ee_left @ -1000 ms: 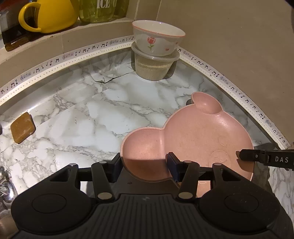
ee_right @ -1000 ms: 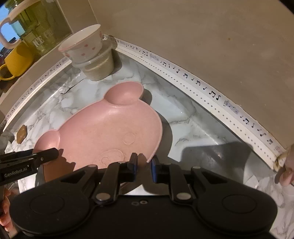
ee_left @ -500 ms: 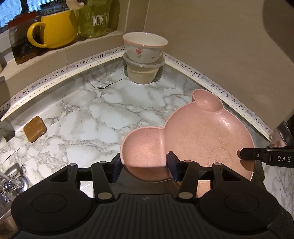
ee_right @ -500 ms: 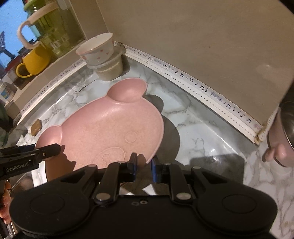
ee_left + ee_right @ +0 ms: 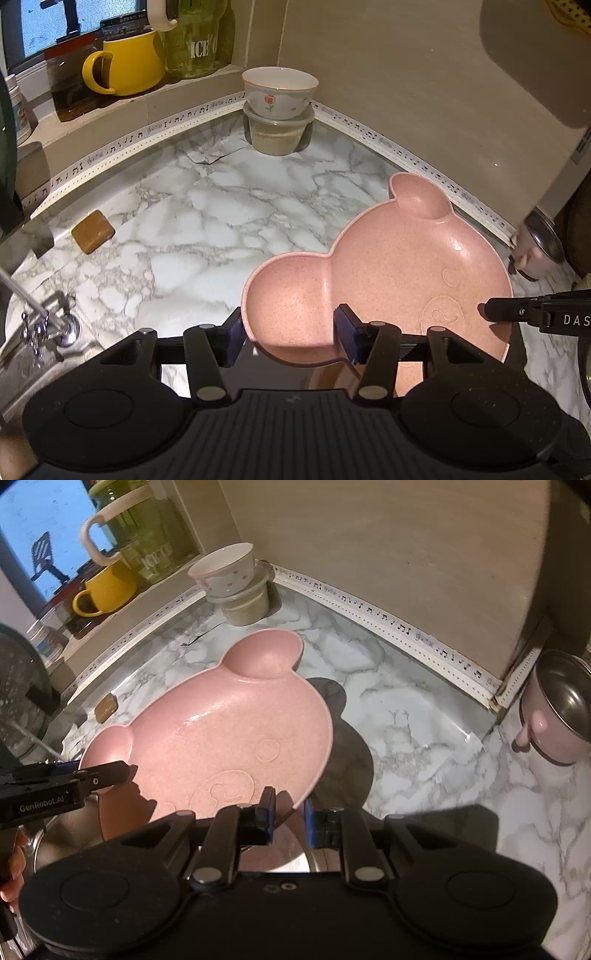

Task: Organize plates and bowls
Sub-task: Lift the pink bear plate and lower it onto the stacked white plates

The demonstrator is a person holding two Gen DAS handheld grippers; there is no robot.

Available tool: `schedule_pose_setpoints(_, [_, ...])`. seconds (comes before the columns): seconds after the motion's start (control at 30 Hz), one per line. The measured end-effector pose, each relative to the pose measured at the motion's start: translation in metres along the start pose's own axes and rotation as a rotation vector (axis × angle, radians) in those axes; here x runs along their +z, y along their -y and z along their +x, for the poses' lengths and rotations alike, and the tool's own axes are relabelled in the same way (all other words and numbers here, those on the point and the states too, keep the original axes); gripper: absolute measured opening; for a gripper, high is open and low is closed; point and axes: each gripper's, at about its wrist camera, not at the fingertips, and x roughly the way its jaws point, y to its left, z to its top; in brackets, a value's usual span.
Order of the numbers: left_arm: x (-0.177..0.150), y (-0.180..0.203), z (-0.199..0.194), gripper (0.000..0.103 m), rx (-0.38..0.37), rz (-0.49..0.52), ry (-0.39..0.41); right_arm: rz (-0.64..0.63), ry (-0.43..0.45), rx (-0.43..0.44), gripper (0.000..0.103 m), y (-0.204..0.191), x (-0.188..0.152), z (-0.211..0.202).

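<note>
Pink bear plate (image 5: pixel 406 266), nothing in it, gripped by left tongs (image 5: pixel 291 332) and right tongs (image 5: pixel 290 812).

One pink plate (image 5: pixel 399 273), two bowls — floral bowl (image 5: pixel 279 92), steel bowl (image 5: pixel 561 701) — one mug (image 5: pixel 125 62)

the bear-shaped plate (image 5: pixel 388 266) is speckled pink, with a faint embossed eye and swirl in the same pink. the countertop (image 5: pixel 207 229) is white marble veined in grey. the trim strip (image 5: pixel 122 146) along the wall is white with small black music notes. the bowl (image 5: pixel 279 92) in the corner is white with a pinkish rim and a red tulip on a green stem; the container (image 5: pixel 277 134) under it is clear over a beige fill. the mug (image 5: pixel 127 62) on the sill is bright yellow. the glass jar (image 5: pixel 197 35) beside it is green with pale lettering and a cream handle. the small block (image 5: pixel 93 231) on the counter is amber brown. the pot (image 5: pixel 557 709) at right is pale pink outside, steel grey inside. both grippers are black with blue pads (image 5: pixel 347 334).
</note>
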Motion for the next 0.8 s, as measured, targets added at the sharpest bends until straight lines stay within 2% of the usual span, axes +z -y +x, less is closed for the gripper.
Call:
schedule_pose_setpoints(0.33, [-0.031,0.008,-0.017,0.051,-0.005,0.033,-0.022,0.009,-0.031,0.018,0.017,0.002,-0.037,-0.018])
schedule_pose_setpoints(0.6, [-0.053,0.005,-0.018,0.051,-0.013,0.024,-0.061,0.015,-0.075,0.027,0.017,0.0,-0.062,-0.019])
schedule_pose_setpoints(0.8, [-0.065,0.007,-0.017,0.051,-0.013,0.04,-0.06,0.028,-0.093,0.031,0.017,0.004,-0.072,-0.018])
